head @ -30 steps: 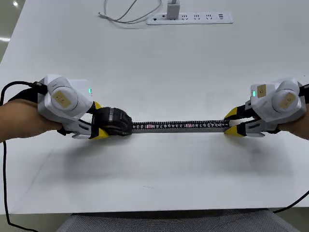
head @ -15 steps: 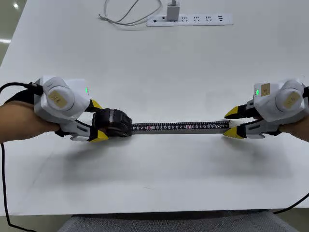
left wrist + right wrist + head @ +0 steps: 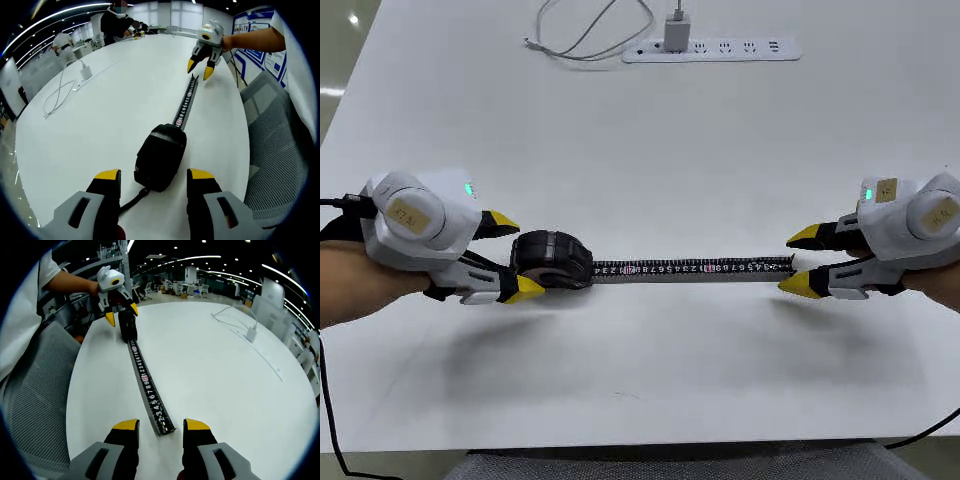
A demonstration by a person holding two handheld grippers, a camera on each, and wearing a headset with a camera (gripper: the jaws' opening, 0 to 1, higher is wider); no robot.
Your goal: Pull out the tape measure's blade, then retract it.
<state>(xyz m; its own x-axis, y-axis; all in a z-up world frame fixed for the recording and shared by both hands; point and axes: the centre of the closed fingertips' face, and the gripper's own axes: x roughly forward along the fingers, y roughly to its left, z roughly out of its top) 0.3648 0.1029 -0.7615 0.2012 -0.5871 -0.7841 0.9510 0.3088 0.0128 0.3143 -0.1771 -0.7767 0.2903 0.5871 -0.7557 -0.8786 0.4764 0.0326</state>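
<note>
Left claw (image 3: 516, 256): carried low over the white table (image 3: 650, 150) by a forearm (image 3: 355, 290) brought in level from the left edge, jaws pointed rightward. The jaws were spread wide and closed on nothing.

Tape measure (image 3: 553, 260): black case, laid on the table at the left claw's yellow tips and partly between them. In the left gripper view a gap was seen on each side of the case.

Blade (image 3: 690, 268): drawn out rightward from the case and laid flat on the table, numbers upward.

Right claw (image 3: 801, 261): held level from the right, jaws pointed leftward and parted. The blade's end was found just before the tips, ungripped.

Power strip (image 3: 712, 48): set at the table's far edge, well apart.
</note>
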